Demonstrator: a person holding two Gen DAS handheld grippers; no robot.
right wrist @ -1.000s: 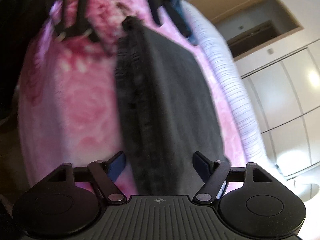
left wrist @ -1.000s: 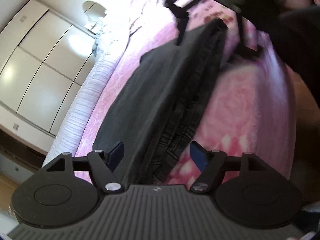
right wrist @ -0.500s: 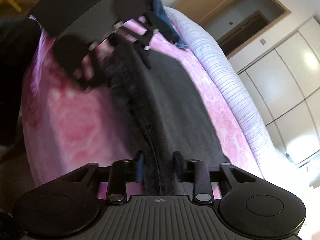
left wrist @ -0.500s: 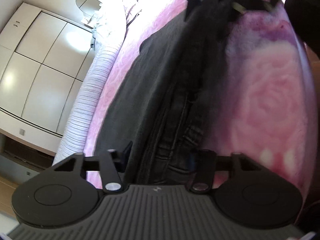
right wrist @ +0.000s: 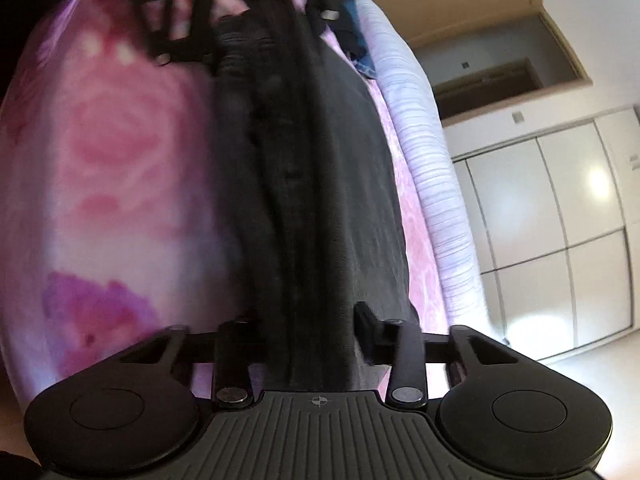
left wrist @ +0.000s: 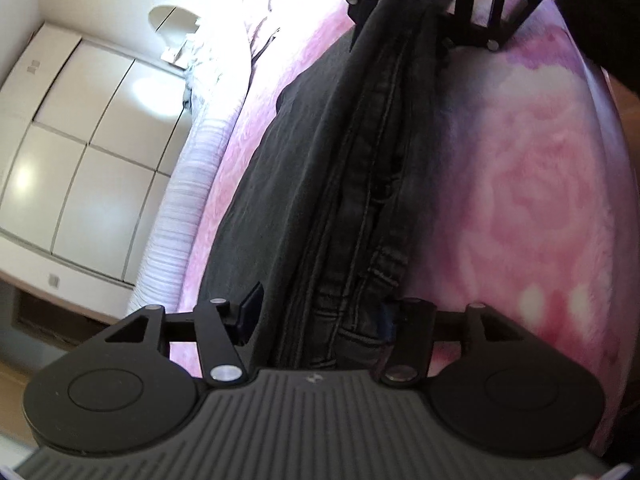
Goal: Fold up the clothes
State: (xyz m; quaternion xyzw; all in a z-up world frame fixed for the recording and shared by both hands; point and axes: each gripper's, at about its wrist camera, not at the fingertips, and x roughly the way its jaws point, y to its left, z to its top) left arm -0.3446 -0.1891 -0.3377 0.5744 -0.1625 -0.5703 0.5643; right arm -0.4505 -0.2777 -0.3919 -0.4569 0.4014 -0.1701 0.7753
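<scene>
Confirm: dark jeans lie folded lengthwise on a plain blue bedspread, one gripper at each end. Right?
Not quite. The bedspread is pink with a large rose print, not plain blue; the left wrist view shows it clearly. The rest holds: the dark jeans lie folded lengthwise, with the left gripper at one end and the right gripper at the other, denim between the fingers of each.

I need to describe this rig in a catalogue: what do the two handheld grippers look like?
Both the left gripper and right gripper are matte black, with a ribbed base plate, two round discs, silver pivot screws and linkage arms. The left one's finger pads look dark blue.
</scene>
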